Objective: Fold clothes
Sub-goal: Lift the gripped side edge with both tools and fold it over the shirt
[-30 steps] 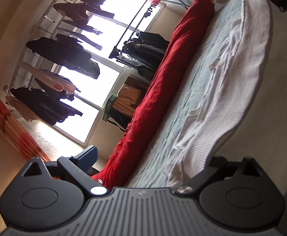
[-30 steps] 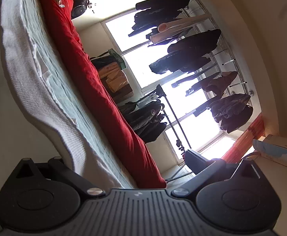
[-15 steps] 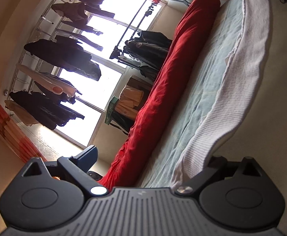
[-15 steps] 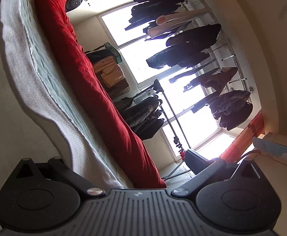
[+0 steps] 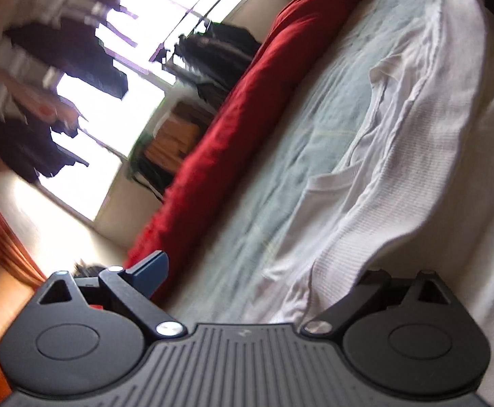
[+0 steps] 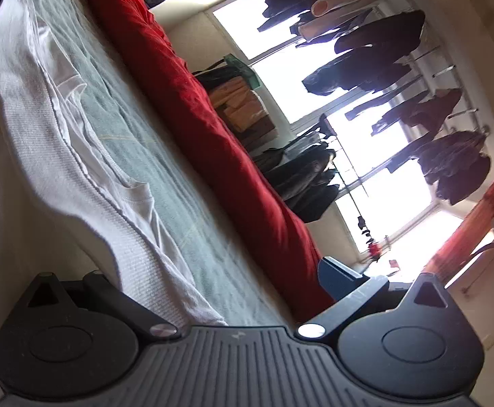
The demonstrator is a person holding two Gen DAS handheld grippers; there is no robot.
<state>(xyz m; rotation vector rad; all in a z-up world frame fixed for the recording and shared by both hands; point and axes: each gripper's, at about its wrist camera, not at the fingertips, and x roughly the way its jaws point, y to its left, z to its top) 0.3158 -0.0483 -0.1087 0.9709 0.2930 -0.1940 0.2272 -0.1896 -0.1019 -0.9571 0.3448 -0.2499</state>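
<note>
Left wrist view: the left gripper (image 5: pixel 257 273) has its jaws spread wide. Its blue finger (image 5: pixel 152 271) stands out on 1 side, while the other finger is hidden under the white ribbed garment (image 5: pixel 399 176). Whether cloth is actually pinched cannot be told, though the hem runs right down to the tool's right linkage. The garment stretches ahead and to the right of the tool, lying on the pale green bed cover (image 5: pixel 301 142), with the red bolster (image 5: pixel 247 101) further left. This view is blurred, so the tool seems to be moving.

Right wrist view: the right gripper (image 6: pixel 213 288) is likewise wide open, blue finger (image 6: pixel 338 274) on the right and its partner buried under the same garment, which runs ahead and to the left of the tool. The green cover sits just right of the cloth, the red bolster beyond it.

Judged from this, the step is carrying 1 long edge over to make a fold. To do it well, both tools should travel together at equal height, keeping the edge taut between them so it lands straight, and let go only once the cloth lies flat.
</note>
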